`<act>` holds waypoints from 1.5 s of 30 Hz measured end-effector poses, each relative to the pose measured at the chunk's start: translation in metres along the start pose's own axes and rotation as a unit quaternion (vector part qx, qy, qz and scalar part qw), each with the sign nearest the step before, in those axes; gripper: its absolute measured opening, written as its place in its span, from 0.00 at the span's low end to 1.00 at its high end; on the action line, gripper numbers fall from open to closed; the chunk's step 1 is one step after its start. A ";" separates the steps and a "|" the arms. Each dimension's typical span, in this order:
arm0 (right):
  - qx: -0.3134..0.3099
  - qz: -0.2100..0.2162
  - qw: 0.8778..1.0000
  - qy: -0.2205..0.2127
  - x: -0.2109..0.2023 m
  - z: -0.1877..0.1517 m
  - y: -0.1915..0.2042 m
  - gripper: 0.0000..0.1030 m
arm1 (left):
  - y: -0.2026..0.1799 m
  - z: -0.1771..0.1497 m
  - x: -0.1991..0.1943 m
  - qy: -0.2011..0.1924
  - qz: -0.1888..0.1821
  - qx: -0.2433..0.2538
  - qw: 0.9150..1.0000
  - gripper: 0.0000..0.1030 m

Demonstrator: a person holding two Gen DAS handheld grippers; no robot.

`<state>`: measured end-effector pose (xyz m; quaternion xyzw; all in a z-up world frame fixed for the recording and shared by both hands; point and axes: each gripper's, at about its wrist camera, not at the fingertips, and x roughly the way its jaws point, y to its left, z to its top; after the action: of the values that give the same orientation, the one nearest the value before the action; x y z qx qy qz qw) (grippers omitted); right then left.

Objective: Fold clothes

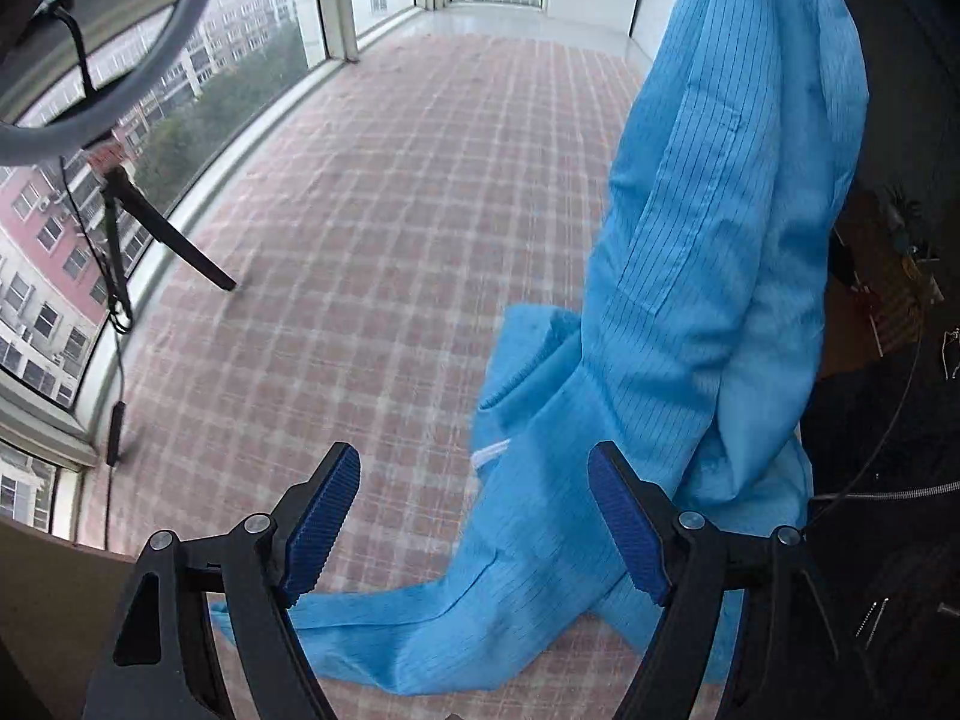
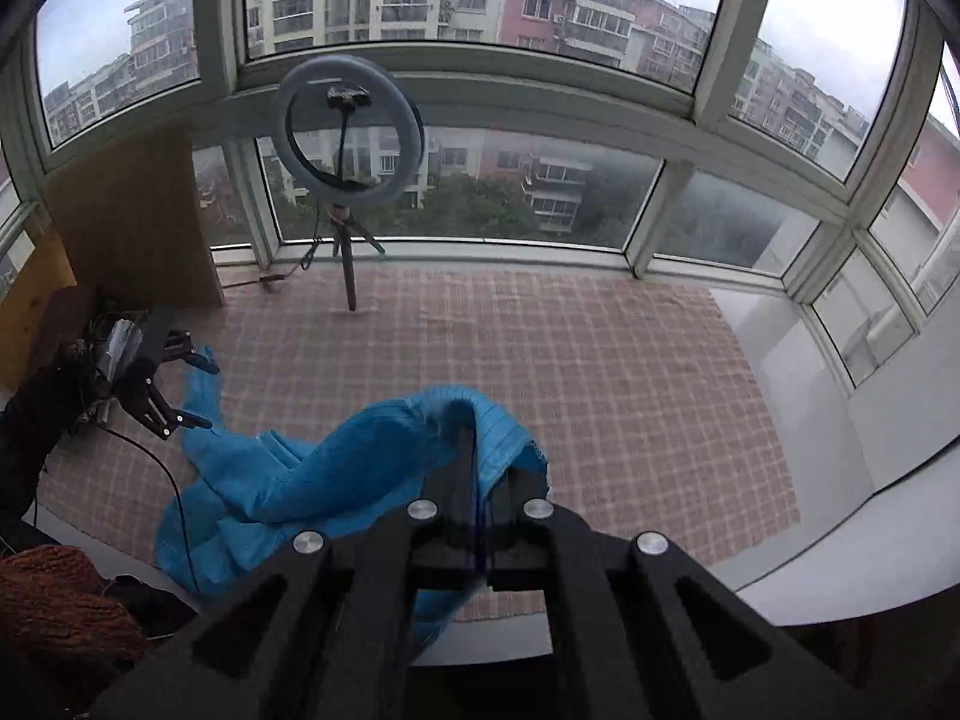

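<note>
A blue pinstriped garment (image 1: 708, 276) hangs from the upper right and trails down onto the checked mat (image 1: 384, 252). My left gripper (image 1: 474, 516) is open, its blue pads on either side of the garment's lower part, which lies on the mat below them. In the right wrist view my right gripper (image 2: 480, 456) is shut on the top edge of the garment (image 2: 336, 474) and holds it up, so the cloth drapes down to the left. The left gripper (image 2: 198, 390) shows there at the far left, open beside the cloth's end.
A ring light on a tripod (image 2: 351, 138) stands on the mat by the windows (image 2: 540, 120). A wooden board (image 2: 132, 222) leans at the left. A rust-coloured knit thing (image 2: 54, 606) lies at the lower left. White floor (image 2: 840, 492) borders the mat on the right.
</note>
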<state>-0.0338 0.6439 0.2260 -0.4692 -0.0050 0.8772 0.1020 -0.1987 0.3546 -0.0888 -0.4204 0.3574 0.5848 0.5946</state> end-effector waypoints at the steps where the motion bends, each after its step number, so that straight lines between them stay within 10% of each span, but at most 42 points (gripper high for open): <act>1: 0.018 -0.005 1.000 0.018 0.016 -0.013 -0.015 0.01 | -0.001 0.001 0.014 0.018 -0.014 0.002 1.000 0.75; 12: 0.100 -0.017 0.993 0.064 0.075 -0.050 -0.082 0.01 | -0.014 0.020 0.106 0.114 -0.083 0.021 0.990 0.74; 17: 0.085 -0.009 0.995 0.058 0.084 -0.040 -0.076 0.01 | -0.014 0.006 0.099 0.111 -0.071 -0.013 0.991 0.27; 21: 0.075 -0.001 0.996 0.045 0.085 -0.027 -0.070 0.01 | -0.011 -0.005 0.059 0.074 -0.052 -0.047 0.995 0.01; 33: 0.057 -0.018 0.998 -0.015 0.081 0.027 -0.062 0.01 | 0.009 -0.039 -0.144 -0.114 0.104 -0.147 0.977 0.01; 40: 0.092 -0.028 0.995 -0.020 0.095 0.040 -0.089 0.01 | -0.097 -0.065 -0.097 -0.115 0.011 -0.131 0.985 0.01; 45: 0.082 0.015 0.996 -0.017 0.110 0.044 -0.097 0.01 | -0.206 -0.076 0.020 -0.010 -0.099 -0.145 0.984 0.03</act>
<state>-0.1127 0.7626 0.1702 -0.4442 0.0728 0.8839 0.1267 0.0130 0.3009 -0.1200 -0.5299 0.2192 0.5729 0.5857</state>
